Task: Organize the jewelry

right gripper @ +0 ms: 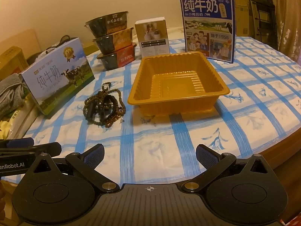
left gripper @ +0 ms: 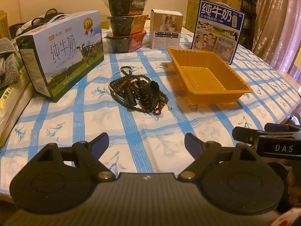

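Note:
A tangle of dark bead strings and a black watch-like band, the jewelry pile, lies on the blue-checked tablecloth. To its right stands an orange plastic tray, with nothing inside. My left gripper hovers open near the table's front edge, well short of the pile, with nothing between its fingers. My right gripper is open too, in front of the tray, holding nothing. Each gripper's side shows at the edge of the other's view.
A milk carton box stands left of the pile. Three stacked black bowls, a small white box and a blue milk box line the back. Grey cloth lies far left.

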